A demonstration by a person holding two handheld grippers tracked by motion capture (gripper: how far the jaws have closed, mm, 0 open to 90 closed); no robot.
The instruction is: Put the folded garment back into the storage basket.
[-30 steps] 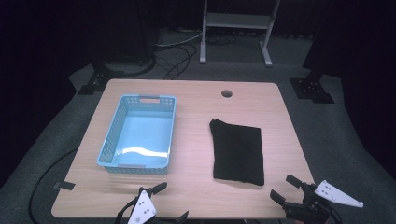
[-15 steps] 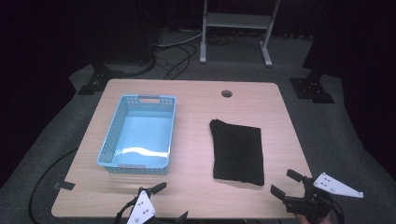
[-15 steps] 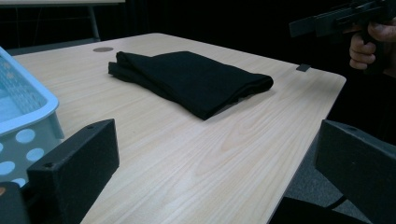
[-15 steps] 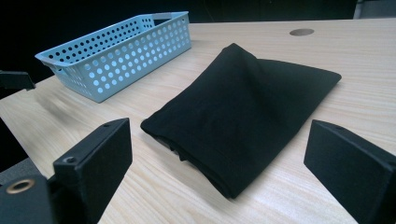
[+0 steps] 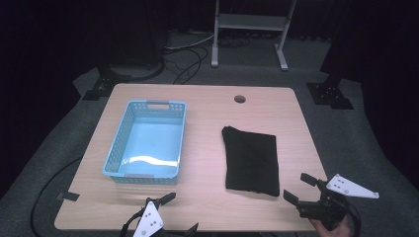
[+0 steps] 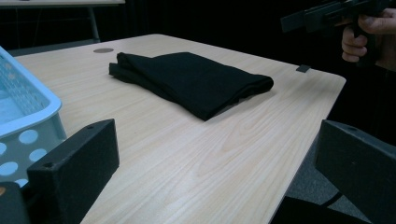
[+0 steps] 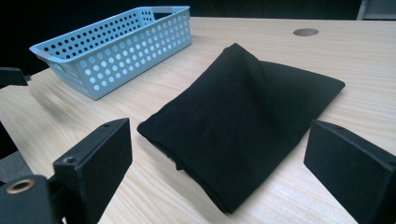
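High view: folded black cloth (image 5: 251, 160) flat on table (image 5: 207, 106), right of blue perforated basket (image 5: 146, 142); bare wood between them. Right hand-held gripper (image 5: 302, 188), jaws spread, near cloth's front corner. Left hand-held gripper (image 5: 170, 213), spread, at the front edge, partly cropped. Left gripper view: hand (image 6: 369, 35) gripping the handle.

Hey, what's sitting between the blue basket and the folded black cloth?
Nothing. In the high view, bare wooden tabletop separates the blue basket from the folded black cloth.
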